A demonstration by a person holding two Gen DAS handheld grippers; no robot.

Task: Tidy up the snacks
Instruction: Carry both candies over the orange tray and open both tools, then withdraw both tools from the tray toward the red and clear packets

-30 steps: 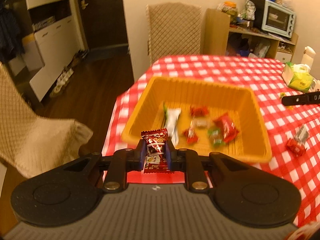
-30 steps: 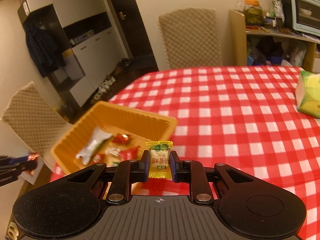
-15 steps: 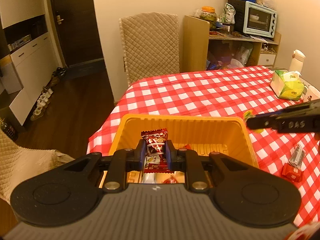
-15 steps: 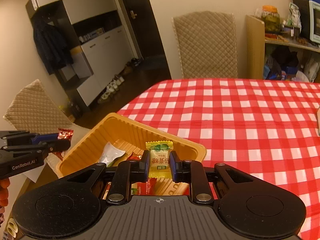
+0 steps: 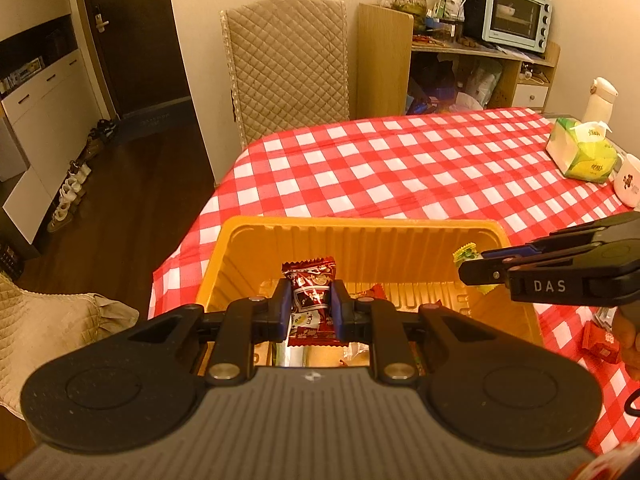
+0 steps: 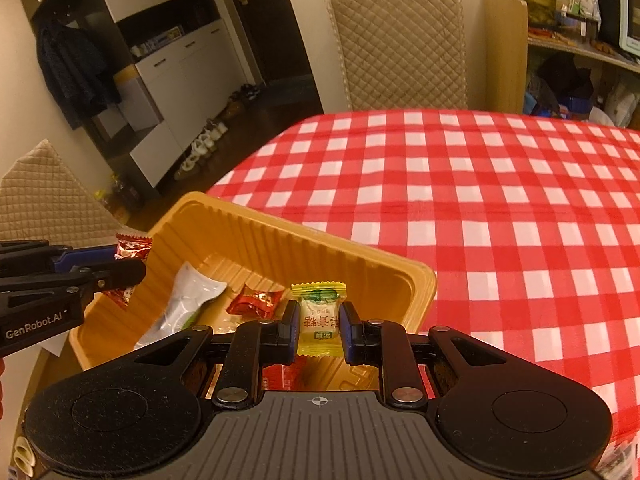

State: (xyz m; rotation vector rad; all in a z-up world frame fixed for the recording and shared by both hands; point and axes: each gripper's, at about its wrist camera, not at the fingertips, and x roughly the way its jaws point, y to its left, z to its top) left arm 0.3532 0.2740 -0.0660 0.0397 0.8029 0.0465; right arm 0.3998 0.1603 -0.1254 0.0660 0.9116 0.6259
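Note:
My left gripper is shut on a dark red candy packet and holds it over the near part of the orange tray. My right gripper is shut on a yellow-green candy packet above the tray's near right corner. In the tray lie a white-green packet and a red candy. The right gripper also shows at the right of the left wrist view, and the left gripper at the left of the right wrist view.
The table carries a red-white checked cloth. A green tissue box and a white mug stand at the right. Red candies lie right of the tray. Quilted chairs stand behind and left of the table.
Both grippers have moved in over the tray with their candies still held. The right gripper has come closer to the tray's right side.

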